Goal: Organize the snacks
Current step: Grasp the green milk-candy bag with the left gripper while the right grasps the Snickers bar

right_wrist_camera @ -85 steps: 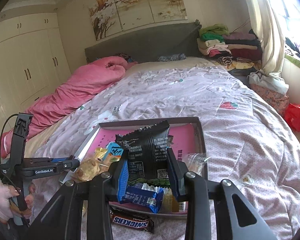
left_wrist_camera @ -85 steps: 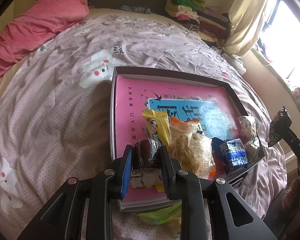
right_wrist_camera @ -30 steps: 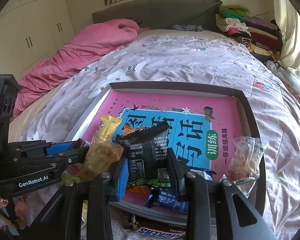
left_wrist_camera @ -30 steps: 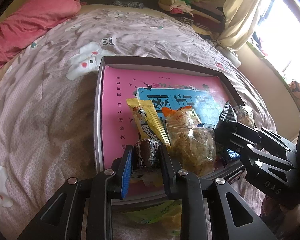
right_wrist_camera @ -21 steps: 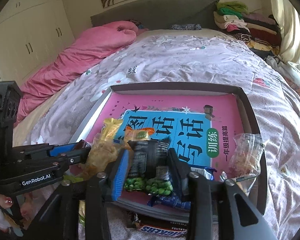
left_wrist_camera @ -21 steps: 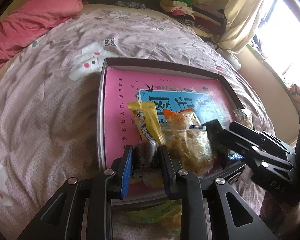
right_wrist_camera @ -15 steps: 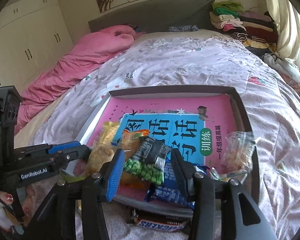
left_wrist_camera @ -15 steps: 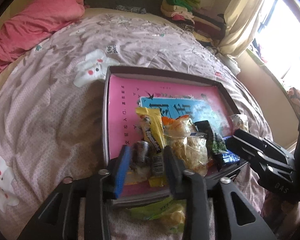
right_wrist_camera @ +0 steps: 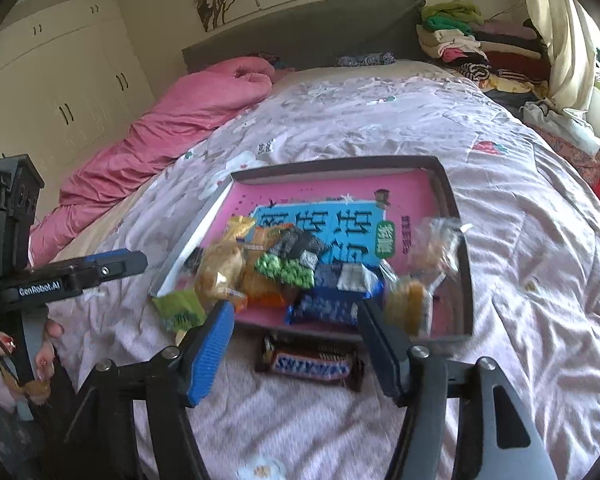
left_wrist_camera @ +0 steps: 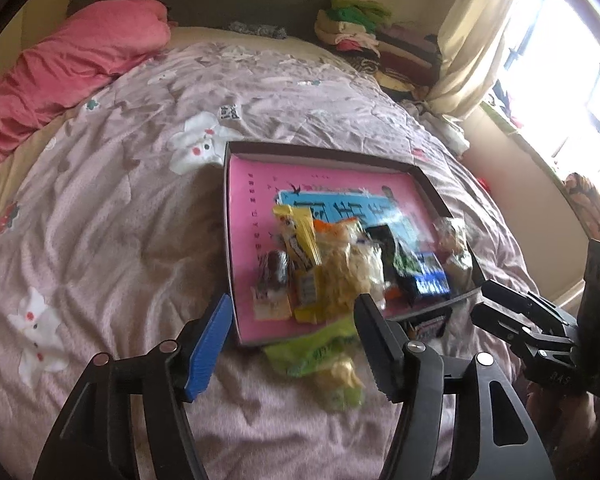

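A wide bed [right_wrist_camera: 380,120] with a pale lilac cover carries everything. On its near part lies a shallow dark tray [right_wrist_camera: 446,184], lined with a pink and blue book cover [right_wrist_camera: 324,220].

The snacks are heaped along the near edge of the tray. From the left side there are a dark round cake in clear wrap [left_wrist_camera: 274,276], a yellow candy packet [left_wrist_camera: 298,248], a clear bag of pale crisps [left_wrist_camera: 352,268], a black packet with green peas [right_wrist_camera: 294,260] lying on top of the heap, a blue packet [right_wrist_camera: 332,300], and clear bags of golden pieces [right_wrist_camera: 436,248] by the tray's right edge.

Two snacks are outside, on the cover just beside the near edge: a green bag [left_wrist_camera: 320,356] at the tray's left corner and a Snickers bar [right_wrist_camera: 310,362] near the middle.

The left gripper [left_wrist_camera: 296,336] and the right gripper [right_wrist_camera: 296,332] have just been opening; their jaws stand apart with nothing pressed between them.
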